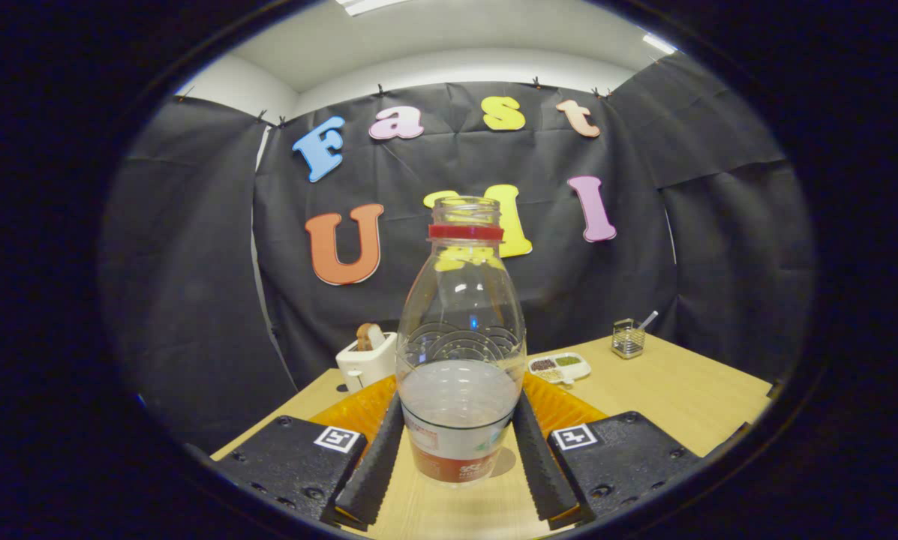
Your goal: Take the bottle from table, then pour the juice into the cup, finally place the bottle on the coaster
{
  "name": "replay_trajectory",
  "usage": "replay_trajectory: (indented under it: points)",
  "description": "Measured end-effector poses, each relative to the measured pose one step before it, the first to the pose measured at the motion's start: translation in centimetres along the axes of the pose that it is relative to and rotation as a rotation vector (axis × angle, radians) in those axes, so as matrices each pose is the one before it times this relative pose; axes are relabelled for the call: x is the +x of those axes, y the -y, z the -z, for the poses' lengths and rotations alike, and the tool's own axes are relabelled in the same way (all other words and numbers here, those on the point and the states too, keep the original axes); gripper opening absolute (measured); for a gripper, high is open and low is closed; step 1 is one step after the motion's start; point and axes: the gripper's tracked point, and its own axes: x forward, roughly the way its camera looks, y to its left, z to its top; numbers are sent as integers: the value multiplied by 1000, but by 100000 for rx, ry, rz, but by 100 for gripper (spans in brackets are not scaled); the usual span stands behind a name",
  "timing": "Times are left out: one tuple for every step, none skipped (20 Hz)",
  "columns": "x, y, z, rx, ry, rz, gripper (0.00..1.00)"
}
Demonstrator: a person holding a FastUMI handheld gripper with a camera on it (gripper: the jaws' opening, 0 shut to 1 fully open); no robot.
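Note:
A clear plastic bottle (460, 352) stands upright between my fingers, uncapped, with a red ring on its neck and a red-and-white label low down. Pale liquid fills roughly its lower third. My gripper (460, 401) is shut on the bottle, and both fingertips (388, 427) press its sides near the liquid line. The bottle's base is close to the wooden table (681, 397); I cannot tell whether it rests on it. A ridged orange coaster (351, 412) lies flat just beyond the fingers, behind the bottle.
A white toaster (366, 364) with a slice of bread in it stands at the far left of the table. A small white divided dish (560, 367) and a wire mesh holder (628, 338) with a utensil sit at the far right.

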Motion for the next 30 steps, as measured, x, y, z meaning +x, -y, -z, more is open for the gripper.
replay_trajectory:
  points:
    - [732, 133, 644, -944, -378, 986, 78]
    - [829, 183, 628, -759, -428, 950, 78]
    - [805, 79, 394, -492, 191, 414, 78]
    - [851, 280, 351, -845, -52, 1273, 79]
    - [748, 495, 492, -1042, 71, 1447, 79]
    - [757, 361, 705, -866, -628, 1150, 79]
    - [1016, 101, 820, -532, -777, 422, 79]
    - [987, 139, 829, -172, -925, 224, 79]
    - [1120, 147, 852, -443, -940, 115, 79]
    - [852, 293, 833, -415, -957, 776, 79]
    - [784, 50, 671, -332, -245, 69, 79]
    - [833, 5, 683, -688, -92, 166, 79]
    - [759, 54, 819, -786, -373, 195, 79]
    - [632, -114, 769, -802, -600, -255, 79]
    - [657, -126, 972, -1221, -1094, -7, 79]
    - [531, -308, 785, -888, -753, -688, 79]
    - [503, -333, 623, -1362, -148, -498, 79]
    - [413, -152, 528, -1904, -104, 113, 79]
    - [441, -138, 486, -1971, 13, -57, 79]
    - [330, -104, 565, -1798, -767, 718, 79]
    - [295, -22, 676, -688, -116, 100, 79]
    - [132, -234, 469, -327, 113, -484, 79]
    - [64, -39, 262, -1455, 462, 327, 79]
    - [-120, 175, 285, 96, 432, 1261, 80]
    - [-3, 195, 626, 814, -650, 846, 80]
    - [-234, 269, -93, 1879, 998, 372, 81]
    - [159, -176, 141, 1876, 248, -640, 82]
    - [-79, -277, 50, 1666, -527, -1276, 83]
    - [-83, -196, 93, 2056, -488, -1400, 83]
    - [-228, -345, -314, 1522, 541, -2373, 86]
